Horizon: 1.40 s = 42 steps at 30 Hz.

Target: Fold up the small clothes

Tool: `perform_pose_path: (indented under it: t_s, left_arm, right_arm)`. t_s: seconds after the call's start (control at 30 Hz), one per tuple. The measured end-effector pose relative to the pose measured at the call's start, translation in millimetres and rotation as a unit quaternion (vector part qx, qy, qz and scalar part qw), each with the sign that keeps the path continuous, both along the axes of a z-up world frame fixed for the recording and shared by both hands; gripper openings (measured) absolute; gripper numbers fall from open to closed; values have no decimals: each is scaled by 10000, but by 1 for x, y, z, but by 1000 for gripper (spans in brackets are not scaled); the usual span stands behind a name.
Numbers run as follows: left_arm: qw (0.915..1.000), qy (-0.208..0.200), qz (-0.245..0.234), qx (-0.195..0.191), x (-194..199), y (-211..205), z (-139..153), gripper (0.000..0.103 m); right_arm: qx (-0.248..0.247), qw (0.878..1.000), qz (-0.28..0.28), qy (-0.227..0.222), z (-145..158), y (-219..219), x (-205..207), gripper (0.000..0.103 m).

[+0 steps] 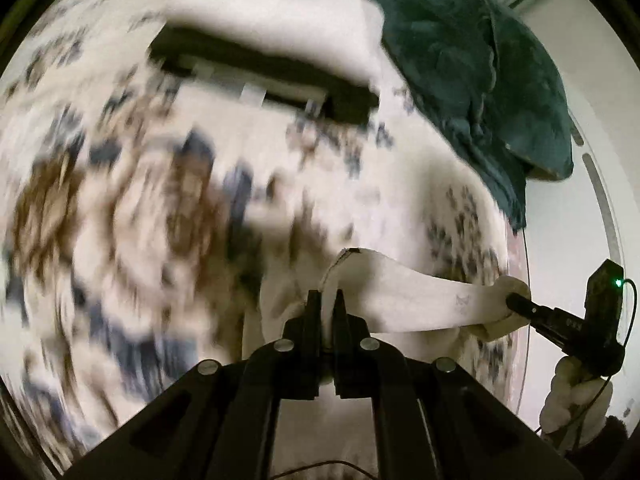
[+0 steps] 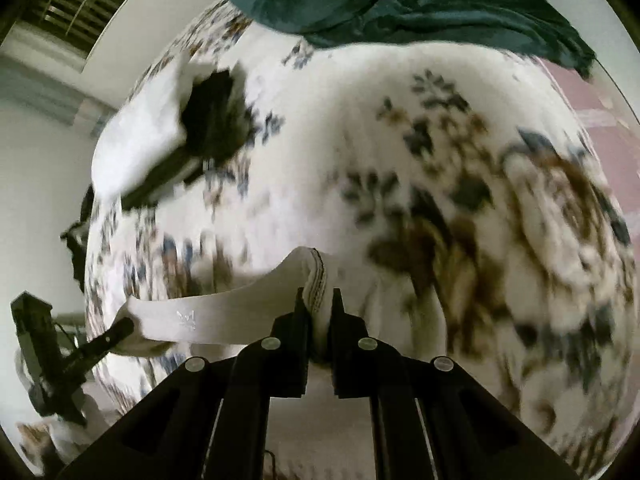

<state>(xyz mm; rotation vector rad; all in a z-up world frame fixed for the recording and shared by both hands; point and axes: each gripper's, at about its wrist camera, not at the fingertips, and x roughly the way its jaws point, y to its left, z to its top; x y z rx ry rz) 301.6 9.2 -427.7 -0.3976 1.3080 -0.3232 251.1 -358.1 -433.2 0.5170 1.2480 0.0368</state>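
Observation:
A small white garment [image 1: 404, 292] with a tiny grey crown mark is stretched between both grippers above a floral bedspread [image 1: 140, 200]. My left gripper [image 1: 329, 298] is shut on one end of it. My right gripper [image 2: 318, 296] is shut on the other end, where a stitched hem shows [image 2: 316, 276]. The right gripper also shows at the right of the left wrist view [image 1: 520, 304], and the left gripper at the lower left of the right wrist view [image 2: 120, 330]. The garment's band [image 2: 208, 320] hangs taut between them.
A dark green garment [image 1: 480, 92] lies heaped at the bed's far side [image 2: 400, 4]. A folded white cloth [image 1: 272, 20] lies over a black item [image 1: 260, 80], also seen in the right wrist view [image 2: 208, 120]. The scene is motion-blurred.

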Motion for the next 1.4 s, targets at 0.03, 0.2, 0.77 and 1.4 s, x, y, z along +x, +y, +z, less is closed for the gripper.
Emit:
perform_pose_path:
  t_s: [0.03, 0.2, 0.77, 1.4]
  left_arm:
    - [9999, 144, 15, 7, -9, -3, -7, 6]
    - [9905, 1352, 187, -153, -81, 16, -62, 11]
    - [9965, 389, 498, -539, -16, -34, -49, 46]
    - [9863, 1275, 935, -476, -59, 21, -90, 48]
  right_arm:
    - [-13, 10000, 69, 40, -2, 2, -17, 8]
    - [-164, 9944, 598, 857, -49, 8, -93, 9]
    - [2221, 9725, -699, 115, -53, -48, -65, 55]
    - [1559, 9763, -1050, 1075, -83, -71, -91, 55]
